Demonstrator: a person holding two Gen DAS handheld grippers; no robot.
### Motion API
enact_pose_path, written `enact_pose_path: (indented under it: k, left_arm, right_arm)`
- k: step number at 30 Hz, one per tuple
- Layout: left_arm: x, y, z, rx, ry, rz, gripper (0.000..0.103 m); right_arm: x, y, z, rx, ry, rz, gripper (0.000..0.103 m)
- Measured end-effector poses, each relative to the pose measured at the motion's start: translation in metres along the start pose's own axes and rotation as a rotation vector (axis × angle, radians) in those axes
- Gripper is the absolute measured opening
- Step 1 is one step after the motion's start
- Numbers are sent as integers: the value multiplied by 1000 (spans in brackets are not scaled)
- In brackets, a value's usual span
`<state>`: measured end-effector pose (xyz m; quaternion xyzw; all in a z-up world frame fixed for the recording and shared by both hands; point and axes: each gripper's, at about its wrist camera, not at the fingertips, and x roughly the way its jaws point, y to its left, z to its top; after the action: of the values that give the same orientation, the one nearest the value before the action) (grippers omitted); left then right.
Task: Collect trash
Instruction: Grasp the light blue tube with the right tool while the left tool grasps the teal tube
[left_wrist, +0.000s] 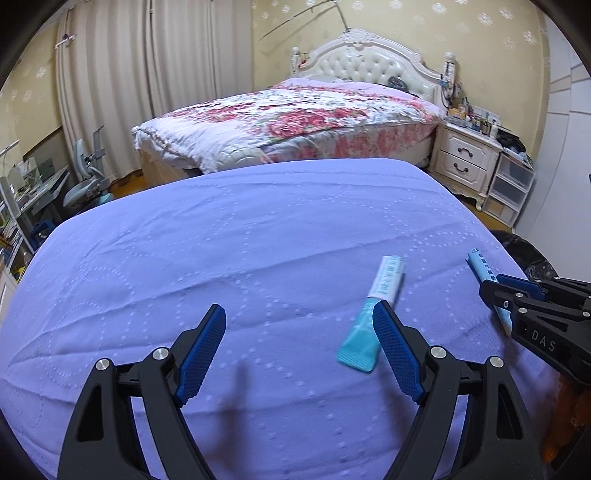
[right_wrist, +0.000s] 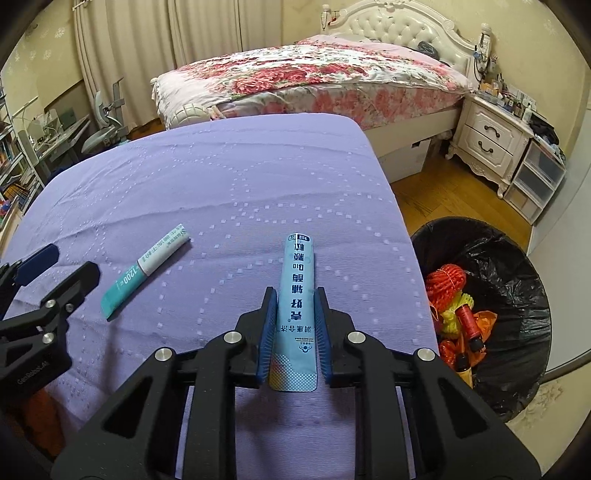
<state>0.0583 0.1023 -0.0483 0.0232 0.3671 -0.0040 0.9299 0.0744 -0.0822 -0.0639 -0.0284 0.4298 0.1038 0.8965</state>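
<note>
A light blue stick sachet (right_wrist: 297, 295) with printed characters lies lengthwise between the fingers of my right gripper (right_wrist: 295, 295), which is shut on it over the purple bedcover (right_wrist: 221, 192). The sachet's tip also shows in the left wrist view (left_wrist: 480, 264). A teal and white stick sachet (right_wrist: 146, 271) lies loose on the cover to the left. In the left wrist view this sachet (left_wrist: 373, 306) lies just by the right finger of my left gripper (left_wrist: 299, 317), which is open and empty.
A round bin lined with a black bag (right_wrist: 517, 295) stands on the wooden floor at the right of the purple surface, holding red, yellow and orange trash (right_wrist: 454, 306). A floral bed (right_wrist: 314, 74) and a white nightstand (right_wrist: 487, 140) stand beyond.
</note>
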Motion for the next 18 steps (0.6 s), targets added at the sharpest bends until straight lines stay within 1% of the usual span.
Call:
enact_pose_path:
  k: [7,8,9,10,11,12,15,17,18]
  left_arm:
    - [19,-24,13,40,45,-52,78]
    - [22,-26,14,49,55,-58,72]
    - [25,-29,15,59,69,-63,68]
    - [30,-31,15,68,90,-68,63]
    - [34,-32,14,73,110,-76,54]
    - [37,-32,14,75,128,-86,49]
    - [35,-29,12,62,127,-85,38]
    - [34,-28,10,57,120,-76,24]
    - [33,-29,9,57,118,-72,22]
  right_arm:
    - [-1,-5,-3,-4,-9,19,20]
    - [-1,-5,-3,-6,-10,20,20]
    - [-1,-5,-3,-7,-11,20,20]
    - [-1,-5,-3,-8,-12,22,20]
    - [-1,-6,-4,-7,-14,25,20]
    - [-1,-6,-4,-4,-15,28,20]
    - [-2,-7,-4,2,-17,35,20]
    - [-2,-6,-5,-2,-18,31,20]
    - [-2,-7,-4,-4,-18,31,20]
